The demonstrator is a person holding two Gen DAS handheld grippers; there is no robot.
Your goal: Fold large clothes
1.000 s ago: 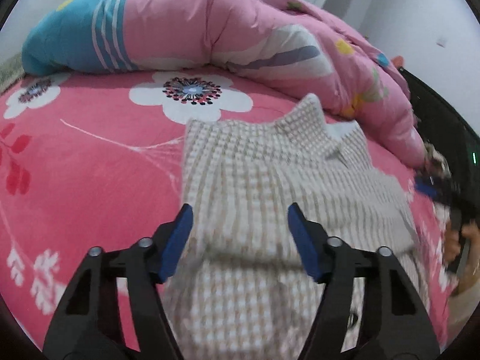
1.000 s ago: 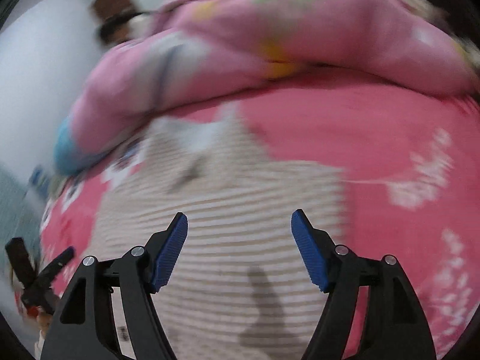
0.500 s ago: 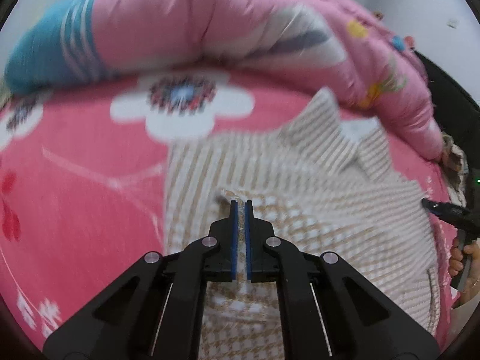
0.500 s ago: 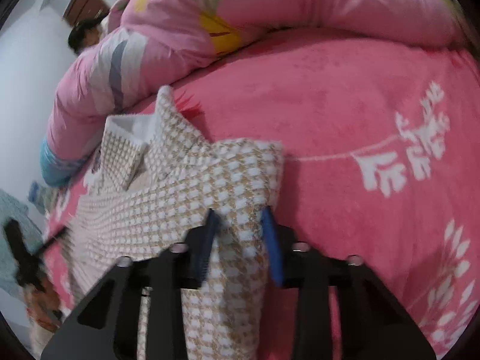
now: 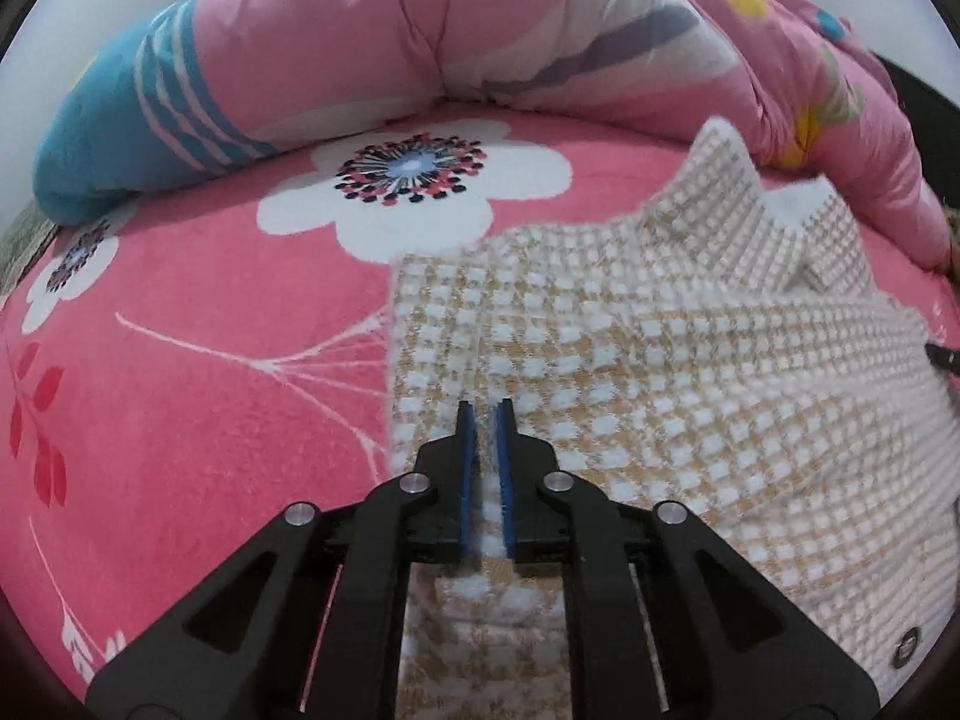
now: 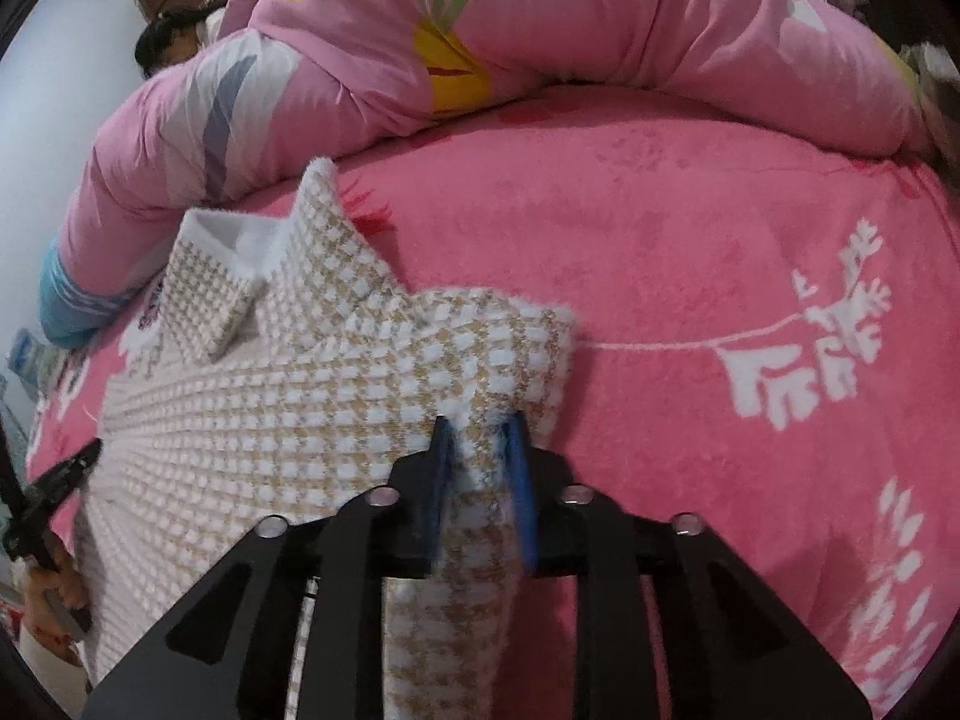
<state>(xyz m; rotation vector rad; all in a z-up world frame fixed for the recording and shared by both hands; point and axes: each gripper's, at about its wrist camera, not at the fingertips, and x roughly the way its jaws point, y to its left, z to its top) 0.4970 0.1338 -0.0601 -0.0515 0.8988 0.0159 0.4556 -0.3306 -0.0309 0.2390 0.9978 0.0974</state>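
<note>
A beige and white houndstooth jacket (image 5: 660,372) lies on the pink flowered bed, collar (image 5: 756,222) toward the far quilt. My left gripper (image 5: 485,414) is shut on the jacket's left shoulder area, with fabric pinched between the blue pads. In the right wrist view the same jacket (image 6: 336,384) spreads to the left. My right gripper (image 6: 477,429) is shut on the jacket near its right shoulder corner, with a fold of cloth bunched between its fingers. The left gripper also shows at the far left of the right wrist view (image 6: 90,453).
A rolled pink quilt (image 5: 480,30) with a blue end (image 5: 120,132) lies along the far side of the bed. The pink blanket (image 6: 750,252) stretches to the right of the jacket. A hand (image 6: 54,594) shows at the left edge.
Both grippers, open above the jacket a second ago, came down and closed on its shoulders. The right jaws have tightened further, and the cloth is lifted slightly.
</note>
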